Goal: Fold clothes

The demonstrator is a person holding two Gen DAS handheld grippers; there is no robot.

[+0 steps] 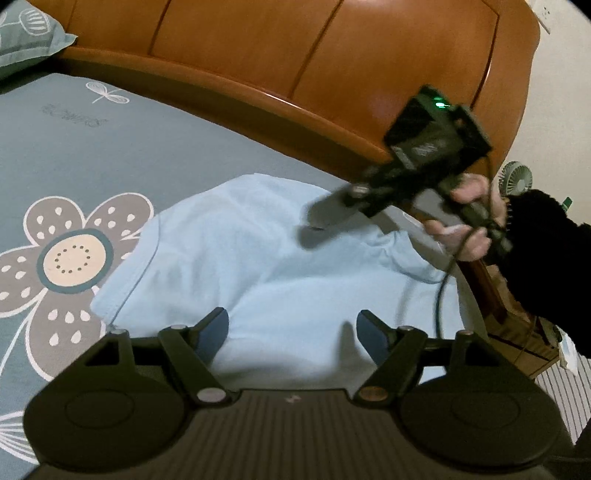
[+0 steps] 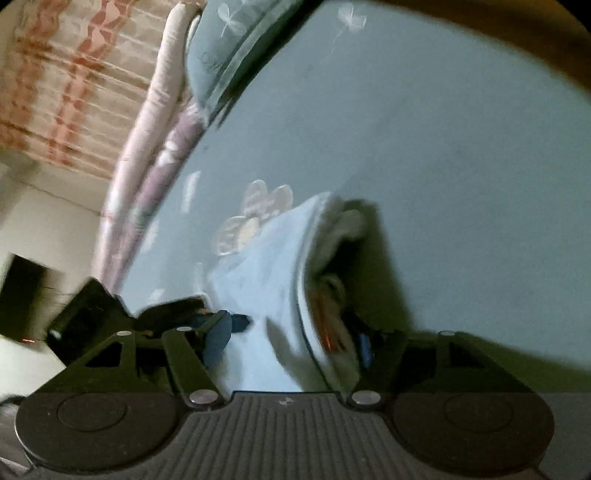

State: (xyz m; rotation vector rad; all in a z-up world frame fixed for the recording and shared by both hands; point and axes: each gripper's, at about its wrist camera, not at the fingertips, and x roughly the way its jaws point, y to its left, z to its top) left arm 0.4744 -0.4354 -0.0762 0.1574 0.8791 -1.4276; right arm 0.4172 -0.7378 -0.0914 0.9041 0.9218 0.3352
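A light blue garment (image 1: 266,266) lies crumpled on the bed sheet (image 1: 74,155), near the headboard. My left gripper (image 1: 293,330) hovers open just above its near part, with nothing between the fingers. My right gripper (image 1: 321,216), held by a hand (image 1: 465,225) in a black sleeve, points down at the garment's far right part and is blurred. In the right wrist view the right gripper (image 2: 293,339) stands open over the garment (image 2: 266,273), whose curled hem runs between the fingers. The left gripper (image 2: 96,314) shows at the lower left there.
A curved wooden headboard (image 1: 295,55) runs behind the garment. A pillow (image 1: 26,33) lies at the far left and a small fan (image 1: 515,179) stands at the right. Rolled bedding (image 2: 147,147) lines the bed's far side below a curtain (image 2: 55,74).
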